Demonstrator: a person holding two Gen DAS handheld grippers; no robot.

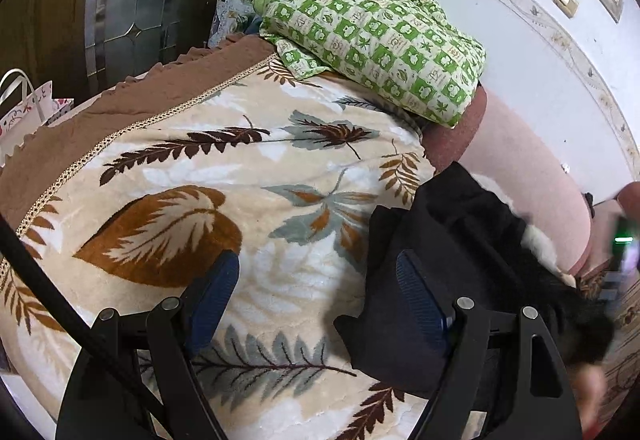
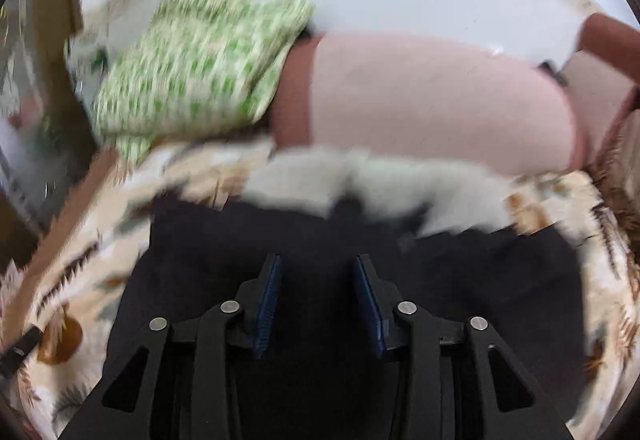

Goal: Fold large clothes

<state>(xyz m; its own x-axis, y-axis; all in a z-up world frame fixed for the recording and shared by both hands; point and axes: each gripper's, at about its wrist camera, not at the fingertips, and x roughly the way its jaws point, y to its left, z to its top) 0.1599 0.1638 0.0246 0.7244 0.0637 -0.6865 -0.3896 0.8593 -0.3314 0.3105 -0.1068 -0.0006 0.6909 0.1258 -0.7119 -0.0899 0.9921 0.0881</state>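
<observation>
A black garment with a white fur trim [image 1: 460, 236] lies on a leaf-patterned blanket [image 1: 260, 168] on a bed. In the left wrist view it sits at the right, partly folded into a thick dark block. My left gripper [image 1: 316, 280] is open and empty, its left pad over the blanket and its right pad against the garment's edge. In the right wrist view, which is blurred, the black garment [image 2: 480, 280] fills the lower middle, with the white fur trim [image 2: 360, 180] along its far edge. My right gripper [image 2: 316, 280] is open just above the black cloth.
A folded green-and-white checked quilt [image 1: 380, 36] lies at the head of the bed, also in the right wrist view [image 2: 192, 68]. A pink pillow [image 2: 432, 100] lies beside it against the white wall. A gift bag [image 1: 28, 108] stands left of the bed.
</observation>
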